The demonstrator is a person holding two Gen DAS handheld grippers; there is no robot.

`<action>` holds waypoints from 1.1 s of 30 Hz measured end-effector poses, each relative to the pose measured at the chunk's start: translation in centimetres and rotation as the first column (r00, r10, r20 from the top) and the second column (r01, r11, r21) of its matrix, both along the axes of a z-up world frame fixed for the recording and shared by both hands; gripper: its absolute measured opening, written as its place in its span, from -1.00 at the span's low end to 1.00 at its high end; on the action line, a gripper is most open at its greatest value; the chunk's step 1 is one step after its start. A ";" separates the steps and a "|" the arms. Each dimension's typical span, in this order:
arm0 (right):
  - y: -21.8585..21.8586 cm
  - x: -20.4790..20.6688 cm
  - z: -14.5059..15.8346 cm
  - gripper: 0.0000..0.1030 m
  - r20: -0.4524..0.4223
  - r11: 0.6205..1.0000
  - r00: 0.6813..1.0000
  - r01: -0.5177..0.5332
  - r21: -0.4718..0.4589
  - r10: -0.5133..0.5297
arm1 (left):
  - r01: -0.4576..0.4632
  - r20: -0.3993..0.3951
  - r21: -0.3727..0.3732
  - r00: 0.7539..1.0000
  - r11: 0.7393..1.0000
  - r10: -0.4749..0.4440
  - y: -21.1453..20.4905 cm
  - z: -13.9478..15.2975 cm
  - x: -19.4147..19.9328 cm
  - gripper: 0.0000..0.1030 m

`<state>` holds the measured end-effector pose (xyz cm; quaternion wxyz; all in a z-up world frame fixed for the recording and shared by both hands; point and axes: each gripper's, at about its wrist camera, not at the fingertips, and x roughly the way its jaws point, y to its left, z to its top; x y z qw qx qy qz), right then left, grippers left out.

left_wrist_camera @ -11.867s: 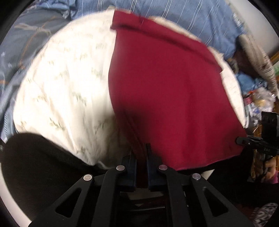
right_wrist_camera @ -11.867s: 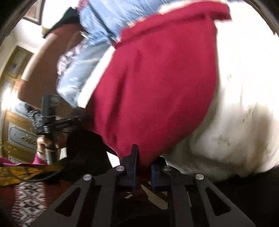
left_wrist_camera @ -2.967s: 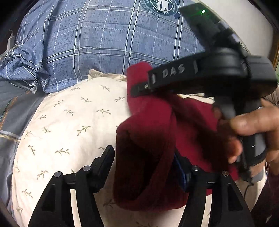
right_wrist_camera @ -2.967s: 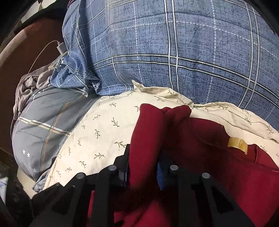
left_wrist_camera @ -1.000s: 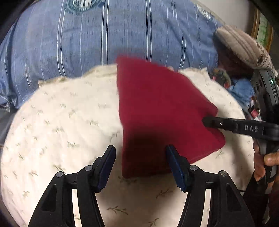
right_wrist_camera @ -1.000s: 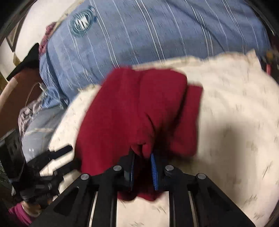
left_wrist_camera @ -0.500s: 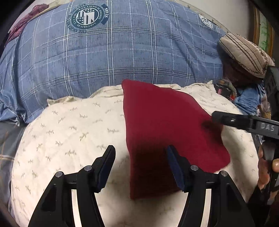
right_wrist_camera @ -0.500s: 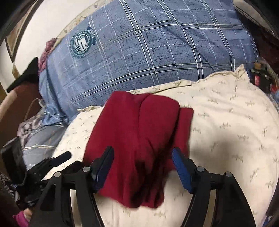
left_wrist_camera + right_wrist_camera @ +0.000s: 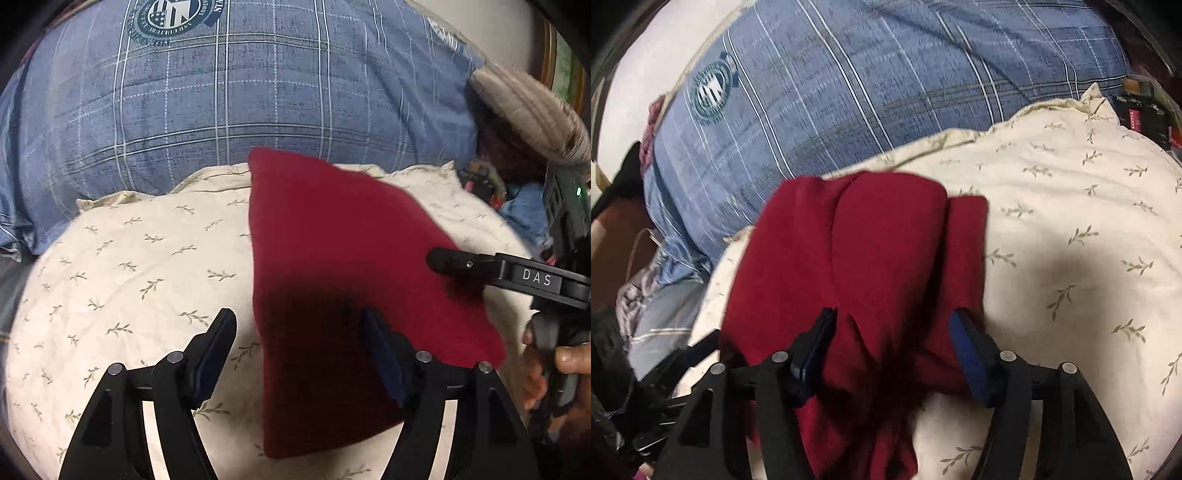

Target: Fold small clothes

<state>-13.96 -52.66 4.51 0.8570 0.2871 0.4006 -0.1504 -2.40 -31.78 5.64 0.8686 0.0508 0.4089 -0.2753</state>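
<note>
A: Where is the red cloth (image 9: 332, 266) at this moment?

B: It lies folded on the cream pillow (image 9: 122, 273) with the small leaf pattern. Behind this pillow there is a big blue checked pillow (image 9: 229, 92) with a round badge printed on it.

A: Does somebody hold the cloth?

B: No. The left hand-held gripper (image 9: 299, 354) is released; its jaws have just been opening, and they stand wide apart. One finger is over the cream pillow, the other is over the near part of the cloth, and the cloth's left edge runs between them. The pads do not press on it.

A: And the right one?

B: The right hand-held gripper (image 9: 894, 354) is released too. Its jaws have also just been opening. The near end of the cloth lies between the two blue pads (image 9: 967, 354), but they are apart from it on both sides. In the left camera view I see one finger of this gripper from the side, over the right part of the cloth, and a person's hand (image 9: 561, 373) on its handle.

A: How does the cloth look?

B: From the right side I see thick soft folds, with a narrow strip showing along its right edge. From the left side the top is flat and smooth.
</note>
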 end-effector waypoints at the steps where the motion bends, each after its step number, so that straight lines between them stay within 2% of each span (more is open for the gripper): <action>1: -0.4 -0.4 0.3 0.51 0.021 1.000 1.000 0.018 -0.011 -0.018 | 0.000 -0.009 -0.032 1.000 0.999 0.000 0.5 0.3 0.4 0.37; 3: -1.1 -1.1 0.6 0.80 0.055 0.998 0.997 0.064 -0.021 -0.062 | -0.018 -0.038 -0.097 0.999 0.995 0.015 1.6 0.5 1.7 0.50; 5: -2.3 -1.3 0.0 0.80 0.075 0.997 0.994 0.072 0.036 -0.074 | -0.033 -0.076 -0.143 0.997 0.989 0.023 2.3 0.0 3.2 0.53; 7: -3.1 -0.7 -1.0 0.80 0.075 0.995 0.996 0.034 0.097 -0.042 | -0.038 -0.113 -0.155 0.993 0.987 0.021 2.5 -0.8 4.6 0.53; 12: -3.0 1.5 -2.7 0.81 0.092 0.988 0.995 -0.060 0.142 0.047 | 0.024 -0.201 -0.233 0.977 0.972 -0.072 1.7 -3.0 6.9 0.57; 14: -2.5 2.1 -2.7 0.80 0.104 0.989 0.992 -0.080 0.128 0.067 | 0.026 -0.232 -0.257 0.969 0.966 -0.088 1.3 -3.8 7.6 0.58; 16: -1.3 3.2 -2.9 0.70 0.091 0.981 0.987 -0.143 0.130 0.132 | 0.026 -0.272 -0.286 0.956 0.958 -0.107 0.8 -4.6 8.4 0.56; 17: -0.7 3.5 -2.6 0.55 0.078 0.985 0.988 -0.144 0.092 0.137 | 0.030 -0.285 -0.292 0.951 0.956 -0.117 0.5 -4.9 8.6 0.54; 18: 0.1 3.7 -2.1 0.41 0.063 0.988 0.987 -0.149 0.047 0.146 | 0.032 -0.267 -0.277 0.958 0.960 -0.109 0.3 -4.6 8.5 0.46; 19: 0.5 3.6 -1.5 0.36 0.073 0.987 0.986 -0.153 0.038 0.150 | 0.038 -0.254 -0.267 0.961 0.963 -0.109 0.3 -4.5 8.4 0.37; 20: 0.7 3.4 -1.1 0.24 0.090 0.987 0.985 -0.153 0.044 0.149 | 0.047 -0.244 -0.260 0.963 0.965 -0.113 0.3 -4.1 8.3 0.33; 21: 0.8 2.9 -0.2 0.02 0.122 0.987 0.982 -0.151 0.060 0.143 | 0.054 -0.237 -0.258 0.964 0.965 -0.117 0.7 -3.5 8.0 0.27; 23: 1.0 2.3 0.9 -0.21 0.172 0.981 0.975 -0.161 0.110 0.141 | 0.053 -0.243 -0.262 0.963 0.964 -0.119 1.6 -2.4 7.4 0.24; 26: 2.5 2.1 2.1 -0.26 0.186 0.963 0.971 -0.189 0.192 0.153 | 0.048 -0.222 -0.260 0.969 0.964 -0.108 3.7 -0.3 5.9 0.19; 30: 6.8 2.9 1.7 -0.27 0.135 0.946 0.965 -0.249 0.206 0.225 | -0.015 -0.201 -0.260 0.979 0.966 -0.039 7.3 1.5 3.8 0.19; 32: 8.7 3.4 1.0 -0.27 0.077 0.950 0.963 -0.268 0.159 0.258 | -0.049 -0.216 -0.246 0.976 0.968 -0.005 8.8 1.1 3.3 0.19; 33: 9.4 3.5 0.7 -0.22 0.052 0.961 0.965 -0.259 0.097 0.255 | -0.068 -0.224 -0.230 0.975 0.971 0.016 9.5 0.5 3.1 0.18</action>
